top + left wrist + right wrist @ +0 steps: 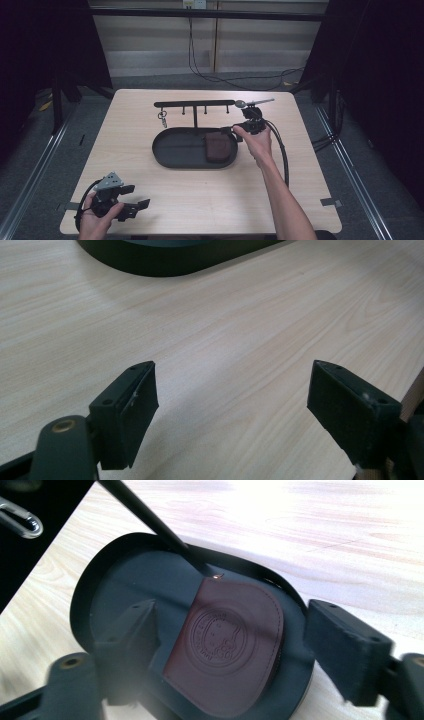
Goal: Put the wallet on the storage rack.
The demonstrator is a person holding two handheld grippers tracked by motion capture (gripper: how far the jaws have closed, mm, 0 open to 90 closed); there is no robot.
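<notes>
A black oval tray (pixel 170 150) lies mid-table below a black hook rack (pixel 195 105). A dark brown leather pouch (pixel 218 146) with an embossed round seal lies flat in the tray's right end. My right gripper (pixel 231 130) hovers at that end of the tray. In the right gripper view it (pixel 235 645) is open, its pads spread wide on either side of the pouch (pixel 227 640) and clear of it. My left gripper (pixel 137 196) rests near the table's front left corner. It (pixel 230 400) is open with only bare wood between its pads.
A metal clip (pixel 162 117) hangs from the rack's left hook, and it (pixel 22 520) also appears at the top left of the right gripper view. The rack's post (pixel 150 522) rises from the tray's rim. The wooden table (pixel 200 200) ends close behind the left gripper.
</notes>
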